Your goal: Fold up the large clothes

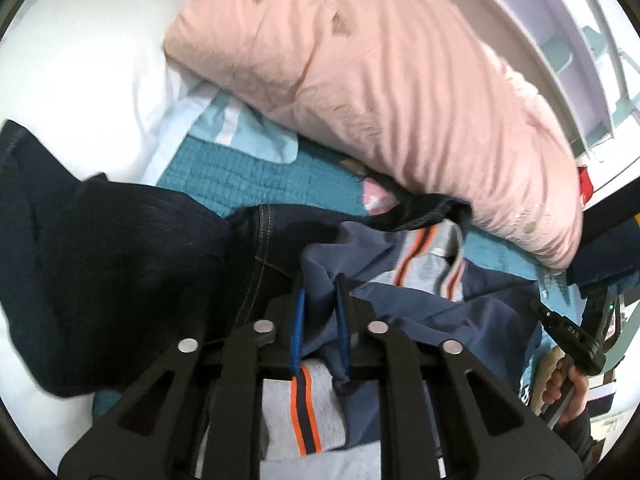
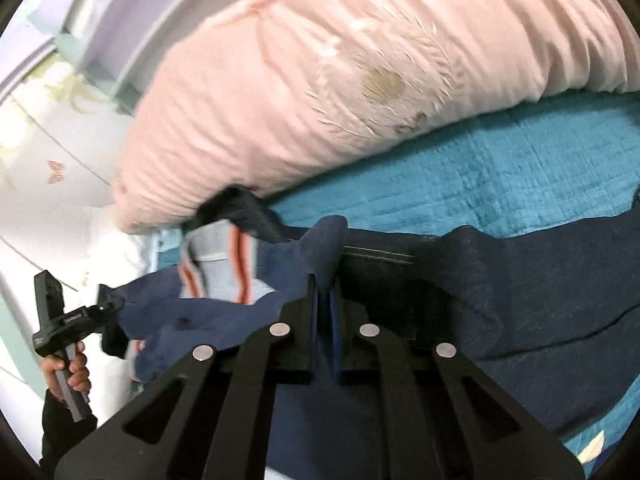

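A blue-grey top [image 1: 420, 300] with a grey inside and orange-and-navy stripes lies bunched on the bed. My left gripper [image 1: 320, 292] is shut on a fold of it, which rises between the blue pads. In the right wrist view the same top [image 2: 192, 312] spreads to the left, and my right gripper [image 2: 324, 284] is shut on another raised fold of it. The left gripper [image 2: 114, 304] shows there at the far left, pinching the top's edge. Dark denim jeans [image 1: 256, 248] [image 2: 380, 276] lie under and beside the top.
A large pink pillow [image 1: 360, 80] [image 2: 320, 80] lies just behind the clothes on a teal quilt [image 1: 240, 176] [image 2: 480, 176]. A dark navy garment [image 1: 100, 260] covers the left, with a white pillow [image 1: 80, 80] beyond. A person's hand [image 1: 560, 388] [image 2: 72, 368] holds each handle.
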A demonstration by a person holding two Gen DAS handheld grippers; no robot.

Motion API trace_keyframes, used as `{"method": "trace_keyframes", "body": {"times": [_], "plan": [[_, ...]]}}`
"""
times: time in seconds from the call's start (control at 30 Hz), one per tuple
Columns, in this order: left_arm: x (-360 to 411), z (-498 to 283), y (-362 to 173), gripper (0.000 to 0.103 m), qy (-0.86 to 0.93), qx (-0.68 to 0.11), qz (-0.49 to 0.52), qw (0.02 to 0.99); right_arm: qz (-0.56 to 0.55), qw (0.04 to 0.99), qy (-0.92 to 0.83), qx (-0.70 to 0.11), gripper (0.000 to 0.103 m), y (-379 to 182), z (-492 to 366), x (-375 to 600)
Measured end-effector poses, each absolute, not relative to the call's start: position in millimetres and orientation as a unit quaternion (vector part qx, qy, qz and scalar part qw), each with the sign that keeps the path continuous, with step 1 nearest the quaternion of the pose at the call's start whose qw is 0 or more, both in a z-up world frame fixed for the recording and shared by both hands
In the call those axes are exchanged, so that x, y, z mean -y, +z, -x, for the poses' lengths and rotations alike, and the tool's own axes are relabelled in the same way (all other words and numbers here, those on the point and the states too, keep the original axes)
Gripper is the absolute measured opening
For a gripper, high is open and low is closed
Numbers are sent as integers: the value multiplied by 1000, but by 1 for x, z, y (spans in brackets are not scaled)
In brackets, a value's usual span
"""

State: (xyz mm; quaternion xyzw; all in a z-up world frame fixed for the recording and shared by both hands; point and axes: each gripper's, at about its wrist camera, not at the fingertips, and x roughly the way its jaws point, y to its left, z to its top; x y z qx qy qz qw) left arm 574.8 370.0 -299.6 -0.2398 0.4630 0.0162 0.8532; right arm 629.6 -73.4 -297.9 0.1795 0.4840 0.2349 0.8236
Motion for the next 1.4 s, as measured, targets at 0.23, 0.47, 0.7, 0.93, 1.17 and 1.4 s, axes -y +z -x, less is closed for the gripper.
{"method": "trace_keyframes", "body": {"times": [0.23, 0.47, 0.7, 0.93, 1.17, 1.4], "plan": [[-355, -508, -257, 6, 44, -411, 231, 881, -195, 831, 267, -447, 4, -260, -572, 84], [-356, -490, -269, 6, 47, -435, 253, 863, -170, 831, 284, -447, 4, -242, -524, 69], [-380, -520, -293, 35, 62, -447, 267, 852, -190, 830, 275, -446, 4, -247, -507, 78], [-394, -565, -329, 40, 73, -470, 269, 837, -201, 827, 263, -454, 4, -261, -515, 99], [-407, -601, -356, 50, 86, -471, 285, 831, -218, 816, 271, -462, 4, -271, -514, 112], [-409, -620, -370, 38, 61, -478, 293, 826, -226, 811, 274, -465, 4, -279, -519, 116]]}}
